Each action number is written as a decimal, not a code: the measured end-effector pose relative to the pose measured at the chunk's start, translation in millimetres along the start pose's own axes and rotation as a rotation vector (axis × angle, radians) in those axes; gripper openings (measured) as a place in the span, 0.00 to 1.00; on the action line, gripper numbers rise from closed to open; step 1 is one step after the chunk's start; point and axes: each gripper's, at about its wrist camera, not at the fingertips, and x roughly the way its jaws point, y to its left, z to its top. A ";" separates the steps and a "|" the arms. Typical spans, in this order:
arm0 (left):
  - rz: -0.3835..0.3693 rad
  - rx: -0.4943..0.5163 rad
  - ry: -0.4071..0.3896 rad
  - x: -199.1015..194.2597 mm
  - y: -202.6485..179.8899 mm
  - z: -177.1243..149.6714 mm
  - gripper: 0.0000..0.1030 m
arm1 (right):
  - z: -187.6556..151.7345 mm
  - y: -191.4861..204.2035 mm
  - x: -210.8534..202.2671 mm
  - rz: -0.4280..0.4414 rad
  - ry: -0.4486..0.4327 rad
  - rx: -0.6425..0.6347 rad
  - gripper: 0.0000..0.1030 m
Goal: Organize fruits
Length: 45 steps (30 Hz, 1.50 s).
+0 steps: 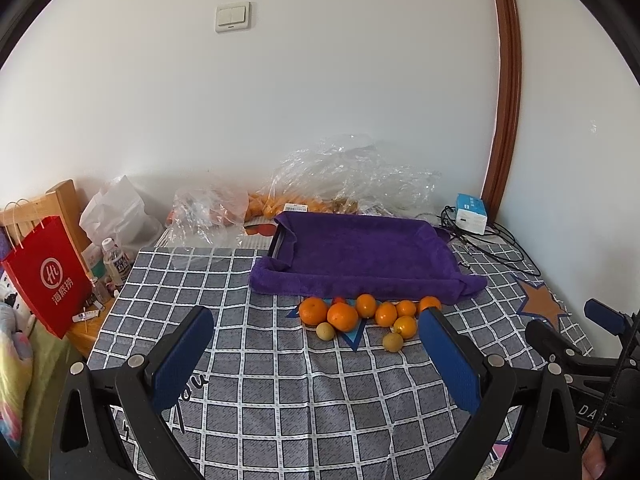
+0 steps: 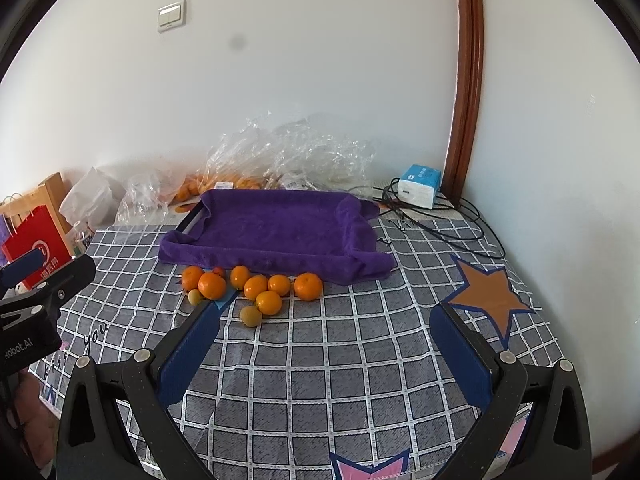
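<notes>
Red paper bag (image 1: 48, 276) with white "海底捞" logo, beside checked tablecloth (image 1: 280, 380)

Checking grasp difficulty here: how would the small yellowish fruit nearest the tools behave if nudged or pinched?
The yellowish fruit looks round and lies loose on the flat cloth, so a nudge would probably roll it. It is smaller than the oranges, so the wide-open right tool must close far; probably light.

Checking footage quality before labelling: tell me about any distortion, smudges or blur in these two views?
Left wrist view: fisheye bends the door frame, dark corners, fruit pile sharp. Right wrist view: same curvature, plus a grey smudge over the wall.
</notes>
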 end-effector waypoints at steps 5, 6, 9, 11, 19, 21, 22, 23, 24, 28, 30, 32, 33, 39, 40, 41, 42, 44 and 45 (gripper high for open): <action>0.003 -0.023 0.022 18.4 8.1 -2.4 1.00 | -2.3 -3.7 18.9 -0.019 0.026 0.014 1.00; -0.002 -0.026 0.032 24.1 10.3 -3.7 1.00 | -2.6 -5.7 24.9 -0.026 0.031 0.027 1.00; -0.003 -0.035 0.060 41.8 16.3 -10.0 1.00 | -4.1 -6.4 43.7 -0.009 0.060 0.036 1.00; -0.008 -0.047 0.087 56.9 21.4 -15.5 1.00 | -7.5 -4.0 59.7 0.016 0.086 0.032 1.00; -0.019 -0.067 0.165 109.5 40.6 -36.5 0.98 | -24.9 9.6 123.7 0.012 0.132 -0.006 1.00; -0.025 -0.081 0.187 121.1 45.6 -40.2 0.96 | -27.7 14.8 135.8 0.018 0.150 -0.020 0.98; -0.028 -0.092 0.196 127.4 48.7 -42.0 0.94 | -28.6 17.6 141.1 0.016 0.162 -0.031 0.97; -0.042 -0.100 0.202 133.3 51.7 -44.1 0.90 | -29.6 19.6 145.5 0.010 0.176 -0.037 0.94; -0.049 -0.103 0.213 138.6 53.8 -46.0 0.88 | -30.5 21.5 150.4 0.005 0.191 -0.040 0.91; -0.042 -0.087 0.238 154.2 61.0 -52.1 0.86 | -34.6 22.8 167.0 0.022 0.215 -0.027 0.91; -0.029 -0.063 0.252 160.3 63.3 -53.8 0.86 | -36.3 21.7 172.3 0.015 0.217 -0.016 0.91; -0.026 -0.059 0.259 166.3 68.6 -55.2 0.86 | -38.1 21.7 176.0 0.026 0.221 -0.015 0.90; -0.024 -0.063 0.265 169.1 70.9 -55.8 0.86 | -38.4 22.3 177.7 0.036 0.224 -0.019 0.87; -0.041 -0.071 0.299 184.2 75.6 -58.8 0.83 | -39.9 24.6 176.4 0.012 0.176 -0.048 0.85; -0.036 -0.064 0.298 185.4 75.2 -59.6 0.81 | -39.1 23.7 176.6 0.001 0.164 -0.046 0.85; -0.025 -0.062 0.296 186.0 74.9 -60.7 0.81 | -38.3 22.0 176.9 0.005 0.163 -0.034 0.85; -0.016 -0.069 0.294 186.6 75.7 -61.9 0.81 | -36.8 19.6 177.9 0.023 0.170 -0.016 0.85; -0.017 -0.107 0.297 188.4 79.0 -63.5 0.81 | -33.7 13.8 180.6 0.054 0.195 0.023 0.79; -0.020 -0.128 0.301 189.9 81.0 -64.3 0.81 | -32.3 11.0 181.6 0.059 0.200 0.037 0.74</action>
